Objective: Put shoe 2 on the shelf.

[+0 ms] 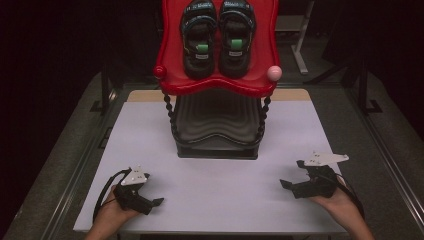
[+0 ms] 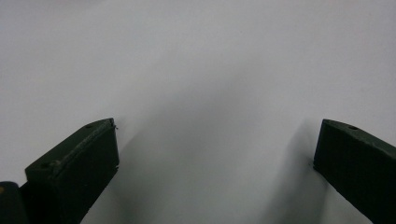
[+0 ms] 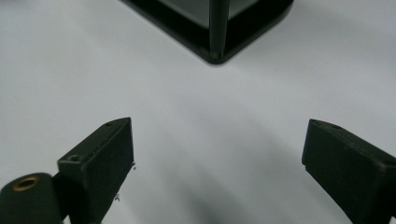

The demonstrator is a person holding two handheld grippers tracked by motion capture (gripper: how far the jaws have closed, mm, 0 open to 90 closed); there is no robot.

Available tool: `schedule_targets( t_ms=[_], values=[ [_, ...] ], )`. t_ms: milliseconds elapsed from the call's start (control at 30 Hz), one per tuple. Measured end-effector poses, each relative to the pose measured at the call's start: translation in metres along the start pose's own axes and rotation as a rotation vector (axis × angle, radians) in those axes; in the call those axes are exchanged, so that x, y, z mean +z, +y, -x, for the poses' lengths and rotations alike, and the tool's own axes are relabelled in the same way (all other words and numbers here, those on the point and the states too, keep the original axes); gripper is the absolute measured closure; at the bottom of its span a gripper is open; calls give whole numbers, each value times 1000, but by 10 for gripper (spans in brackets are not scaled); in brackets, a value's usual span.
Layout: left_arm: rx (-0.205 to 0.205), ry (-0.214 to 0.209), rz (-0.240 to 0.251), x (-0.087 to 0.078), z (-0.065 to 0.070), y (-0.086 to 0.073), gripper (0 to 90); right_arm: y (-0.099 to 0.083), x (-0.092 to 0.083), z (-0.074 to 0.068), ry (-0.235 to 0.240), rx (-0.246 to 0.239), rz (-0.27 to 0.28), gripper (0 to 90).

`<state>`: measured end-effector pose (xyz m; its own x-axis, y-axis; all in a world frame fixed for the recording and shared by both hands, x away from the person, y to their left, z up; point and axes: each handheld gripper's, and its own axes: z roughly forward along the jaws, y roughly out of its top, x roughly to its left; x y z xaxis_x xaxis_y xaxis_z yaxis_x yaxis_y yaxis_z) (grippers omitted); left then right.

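A pair of black sandals [image 1: 218, 35] with green strap tabs rests on the red top shelf [image 1: 170, 80] of a two-level rack at the table's far middle. My left gripper [image 1: 156, 202] lies low at the near left of the white table [image 1: 215, 190], held in a hand, jaws apart with nothing between them. In the left gripper view the left gripper [image 2: 215, 140] has bare white surface between its jaws. My right gripper [image 1: 284, 183] sits at the near right in the other hand, open and empty. The right gripper [image 3: 219, 140] points toward a corner of the rack's black base [image 3: 219, 42].
The rack's black lower shelf [image 1: 217, 127] stands on beaded black posts [image 1: 171, 117]. A red knob [image 1: 159, 71] and a pink knob [image 1: 274, 73] cap the top shelf's front corners. Dark floor and metal stand legs [image 1: 300, 50] surround the table.
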<state>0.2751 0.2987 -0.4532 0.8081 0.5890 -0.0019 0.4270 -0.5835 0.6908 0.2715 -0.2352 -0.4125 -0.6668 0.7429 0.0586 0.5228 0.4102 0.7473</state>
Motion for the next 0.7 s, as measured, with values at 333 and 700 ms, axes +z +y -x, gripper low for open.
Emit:
schedule_targets(
  t_ms=[333,700],
  values=[
    [2,0,-2,0,0,0,0,-23,24,-11,-33,-42,-156,23],
    [2,0,-3,0,0,0,0,-33,27,-10,-26,-24,-127,16]
  ],
)
